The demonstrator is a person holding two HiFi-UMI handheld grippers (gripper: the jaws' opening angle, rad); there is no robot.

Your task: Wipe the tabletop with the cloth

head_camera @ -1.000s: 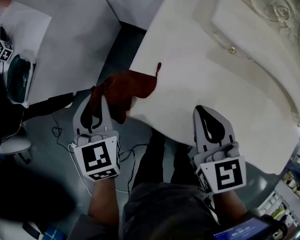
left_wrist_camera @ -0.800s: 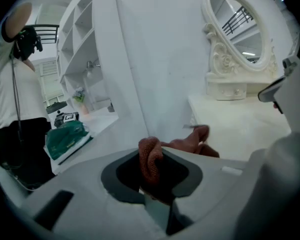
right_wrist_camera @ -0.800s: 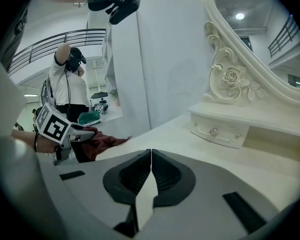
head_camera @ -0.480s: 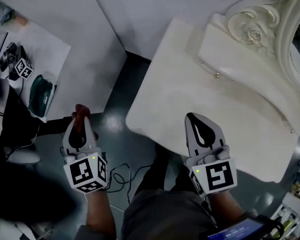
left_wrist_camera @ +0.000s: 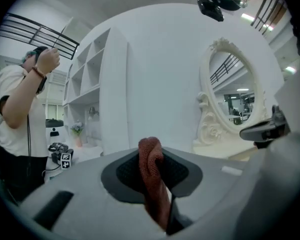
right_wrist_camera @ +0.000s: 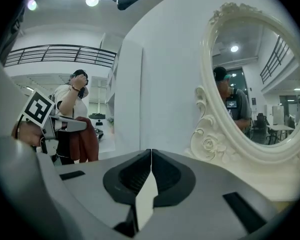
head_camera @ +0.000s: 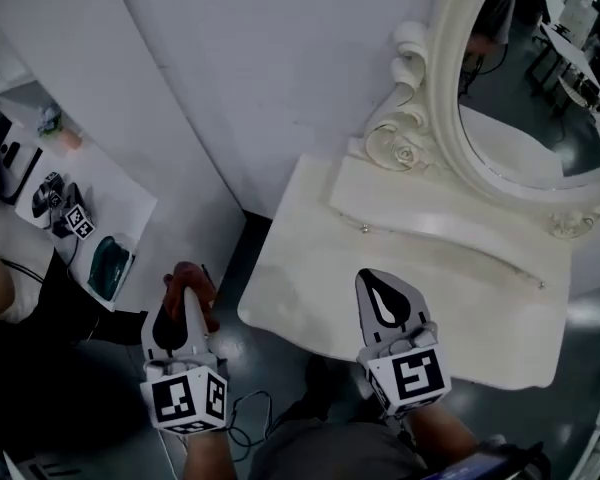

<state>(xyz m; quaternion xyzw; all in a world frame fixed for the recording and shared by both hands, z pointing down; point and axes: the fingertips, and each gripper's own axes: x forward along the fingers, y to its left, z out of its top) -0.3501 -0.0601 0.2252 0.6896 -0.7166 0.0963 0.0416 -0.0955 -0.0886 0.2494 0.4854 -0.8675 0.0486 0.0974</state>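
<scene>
Fingers (left_wrist_camera: 186,172) of left gripper (left_wrist_camera: 153,153) pinch the cloth (left_wrist_camera: 154,189) between them.

We see an oval mirror (head_camera: 525,98) in a carved white frame standing along the far edge of the tabletop (head_camera: 300,268), against a white wall (head_camera: 260,68). On a white side desk (head_camera: 115,193), a teal object (head_camera: 108,266) lies by the near corner, with a marker cube (head_camera: 78,220) just beside it. Cables (head_camera: 242,413) trail over the dark floor (head_camera: 230,258). A person (left_wrist_camera: 17,119) stands near open shelves (left_wrist_camera: 87,96).
</scene>
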